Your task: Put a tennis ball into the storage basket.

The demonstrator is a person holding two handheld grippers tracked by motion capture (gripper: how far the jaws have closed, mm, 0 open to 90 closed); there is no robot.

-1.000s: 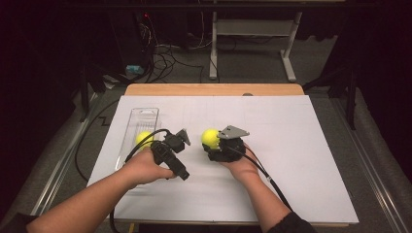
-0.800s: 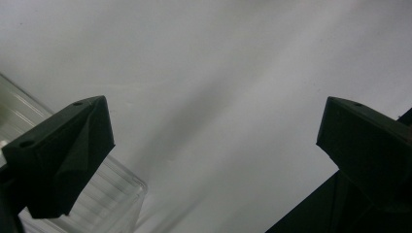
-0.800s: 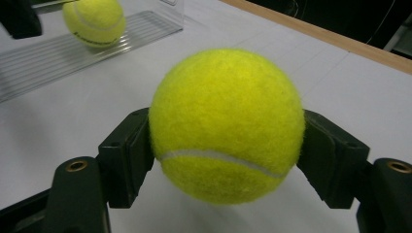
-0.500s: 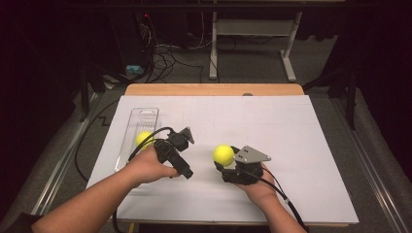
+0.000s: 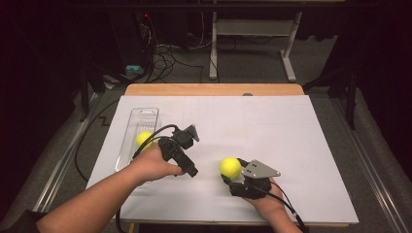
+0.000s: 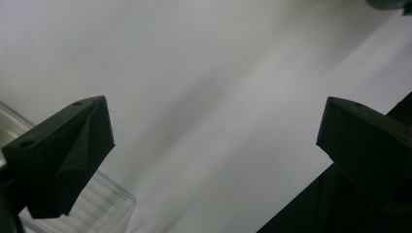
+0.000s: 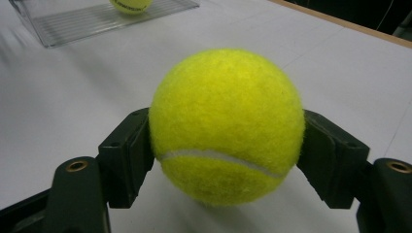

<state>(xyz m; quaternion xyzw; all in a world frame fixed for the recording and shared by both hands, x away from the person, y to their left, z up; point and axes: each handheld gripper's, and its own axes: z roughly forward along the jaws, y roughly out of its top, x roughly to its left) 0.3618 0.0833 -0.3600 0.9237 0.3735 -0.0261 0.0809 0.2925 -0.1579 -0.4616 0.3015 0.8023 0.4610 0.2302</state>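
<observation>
A yellow tennis ball (image 5: 230, 167) sits between the jaws of my right gripper (image 5: 230, 171), low over the white sheet near the table's front. In the right gripper view both pads (image 7: 127, 155) press the sides of this ball (image 7: 226, 121). A second tennis ball (image 5: 143, 139) lies in a clear plastic tray (image 5: 142, 116) at the left. My left gripper (image 5: 187, 136) hovers just right of that tray. Its jaws stand wide apart with nothing between them, so the left gripper (image 6: 214, 141) is open, and a tray corner (image 6: 104, 204) shows below it.
A white sheet (image 5: 291, 136) covers the table, with a wooden strip (image 5: 214, 90) along the far edge. Cables and a metal stand (image 5: 252, 29) lie on the floor beyond. The tray (image 7: 97, 19) with the other ball (image 7: 130, 5) appears far off in the right gripper view.
My right gripper has carried the tennis ball away from the left hand, rightward and toward the near edge of the table. The left gripper has stayed by the tray.
</observation>
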